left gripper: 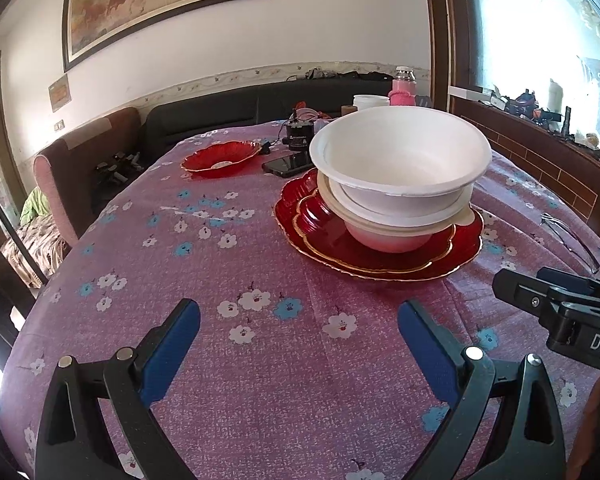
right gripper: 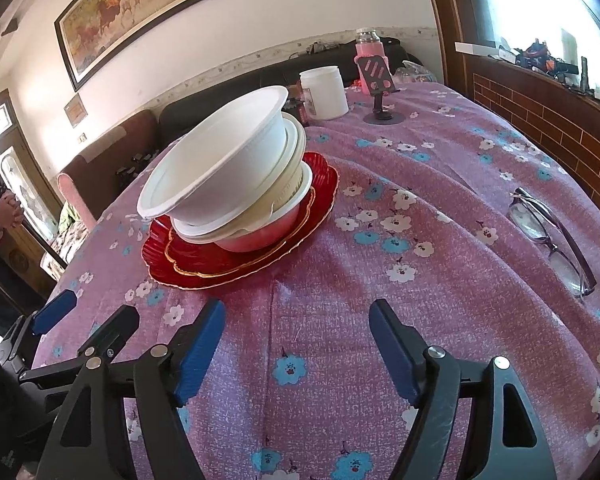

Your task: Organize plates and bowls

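I'm working in a lived-in room with a framed horse painting point(left gripper: 168, 4) on the wall, over a round surface point(left gripper: 260, 360) under a purple flowered cloth. The stack of bowls point(left gripper: 400, 176) sits nested, top bowl tilted, on two red scalloped plates point(left gripper: 380, 256); a third red plate point(left gripper: 220, 159) lies apart toward 11 o'clock in the left view, near a dark phone point(left gripper: 288, 165). My left gripper point(left gripper: 300, 320) stands wide open with nothing between its blue pads, the stack ahead at about 1 o'clock and apart from it. My right gripper point(right gripper: 296, 320) is also spread wide and empty, the stack at 11 o'clock, near but not touching. I judge the white bowls light, thin and easily crushed, likely foam or paper; I would pinch the top rim gently. The red plates look glassy, stiff, slick and breakable, so I would take an exposed scalloped edge. The leaning stack could slide. Spectacles point(right gripper: 552, 240) lie at 2 o'clock in the right view, well clear.
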